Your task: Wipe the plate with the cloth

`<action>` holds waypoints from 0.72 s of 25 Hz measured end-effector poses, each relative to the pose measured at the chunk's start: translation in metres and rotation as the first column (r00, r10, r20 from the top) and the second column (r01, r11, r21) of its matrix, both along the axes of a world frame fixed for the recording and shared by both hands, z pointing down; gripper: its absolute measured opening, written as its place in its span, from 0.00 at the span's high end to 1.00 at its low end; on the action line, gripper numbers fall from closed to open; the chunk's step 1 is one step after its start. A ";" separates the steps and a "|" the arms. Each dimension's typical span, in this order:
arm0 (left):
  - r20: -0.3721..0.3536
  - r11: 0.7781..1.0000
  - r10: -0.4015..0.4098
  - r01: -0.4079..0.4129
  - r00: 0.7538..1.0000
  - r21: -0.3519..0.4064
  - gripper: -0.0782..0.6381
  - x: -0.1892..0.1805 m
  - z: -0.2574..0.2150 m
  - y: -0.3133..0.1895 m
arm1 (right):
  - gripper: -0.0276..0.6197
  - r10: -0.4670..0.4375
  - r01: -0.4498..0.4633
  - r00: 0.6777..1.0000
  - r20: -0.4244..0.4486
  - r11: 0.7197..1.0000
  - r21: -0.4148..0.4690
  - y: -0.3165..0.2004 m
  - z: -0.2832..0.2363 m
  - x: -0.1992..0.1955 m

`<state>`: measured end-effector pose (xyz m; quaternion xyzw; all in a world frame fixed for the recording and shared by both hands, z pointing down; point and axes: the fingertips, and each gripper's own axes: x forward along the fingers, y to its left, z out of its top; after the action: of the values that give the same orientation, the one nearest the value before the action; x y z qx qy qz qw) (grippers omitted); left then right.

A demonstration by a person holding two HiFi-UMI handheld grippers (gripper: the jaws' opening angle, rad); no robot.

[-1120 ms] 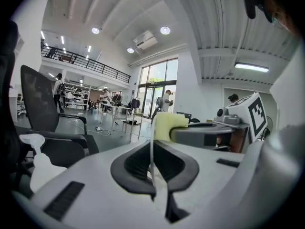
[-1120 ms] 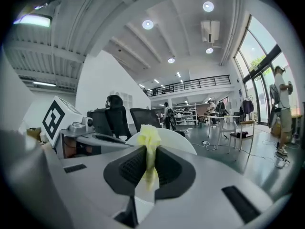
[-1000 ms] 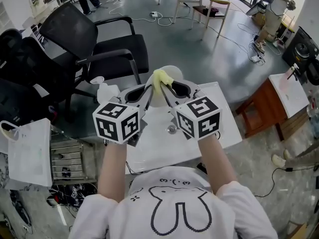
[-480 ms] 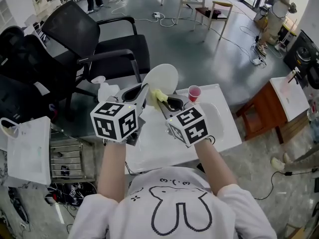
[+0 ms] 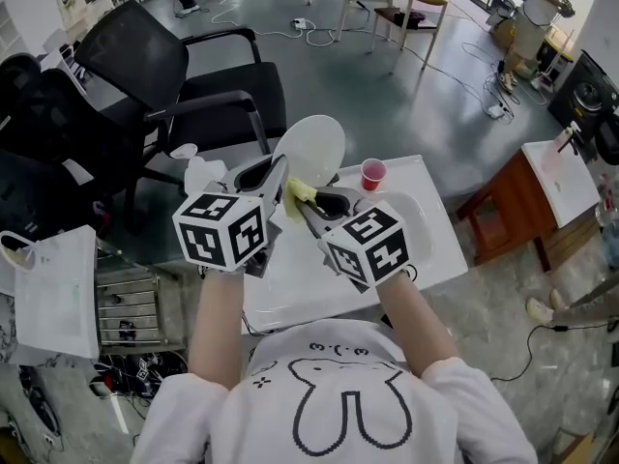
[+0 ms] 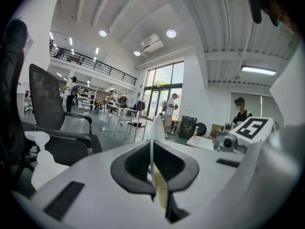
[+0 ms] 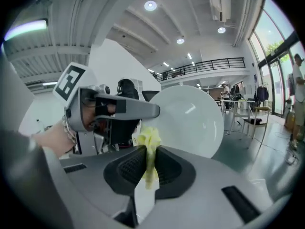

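Note:
In the head view my left gripper point(image 5: 278, 176) holds a white plate point(image 5: 311, 149) upright over the white table point(image 5: 319, 293), shut on the plate's lower left rim. In the left gripper view the plate point(image 6: 152, 144) is a thin edge-on line clamped in my left gripper point(image 6: 153, 170). My right gripper point(image 5: 304, 199) is shut on a bunched yellow cloth point(image 5: 297, 192), which lies against the plate's lower edge. In the right gripper view the cloth point(image 7: 149, 140) sticks up out of my right gripper point(image 7: 148, 162), in front of the plate's face point(image 7: 190, 120) and beside my left gripper point(image 7: 121, 109).
A small red cup point(image 5: 371, 174) stands on the table behind the right gripper. A white bottle point(image 5: 197, 173) is at the table's left corner. Black office chairs point(image 5: 174, 75) stand behind on the left, with a wooden bench point(image 5: 503, 211) to the right.
My right gripper has come down with the cloth from the plate's upper part to its lower edge. The plate's face and the red cup now show. The left gripper has stayed put.

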<state>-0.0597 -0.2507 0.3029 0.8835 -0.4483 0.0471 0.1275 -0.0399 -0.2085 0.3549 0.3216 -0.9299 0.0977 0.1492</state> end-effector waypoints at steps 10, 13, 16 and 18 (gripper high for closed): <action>0.016 1.000 0.000 0.000 1.000 0.004 0.87 0.000 0.000 0.006 | 0.88 0.063 -0.064 0.996 -0.062 0.998 -0.019 -0.011 0.004 0.000; 0.018 1.000 -0.005 0.005 1.000 0.004 0.87 -0.003 0.001 0.007 | 0.88 0.095 -0.101 0.988 -0.121 0.994 -0.043 -0.015 0.027 0.013; 0.011 1.000 -0.006 0.006 1.000 0.000 0.87 -0.007 0.002 0.008 | 0.88 0.146 -0.159 0.979 -0.143 0.984 -0.086 -0.020 0.048 0.030; -0.001 1.000 -0.003 0.003 1.000 -0.005 0.87 -0.010 0.002 0.009 | 0.88 0.180 -0.199 0.971 -0.158 0.974 -0.109 -0.023 0.060 0.042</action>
<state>-0.0692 -0.2416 0.3048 0.8826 -0.4493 0.0474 0.1299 0.0026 -0.2314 0.4147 0.4055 -0.8735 0.1450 0.2269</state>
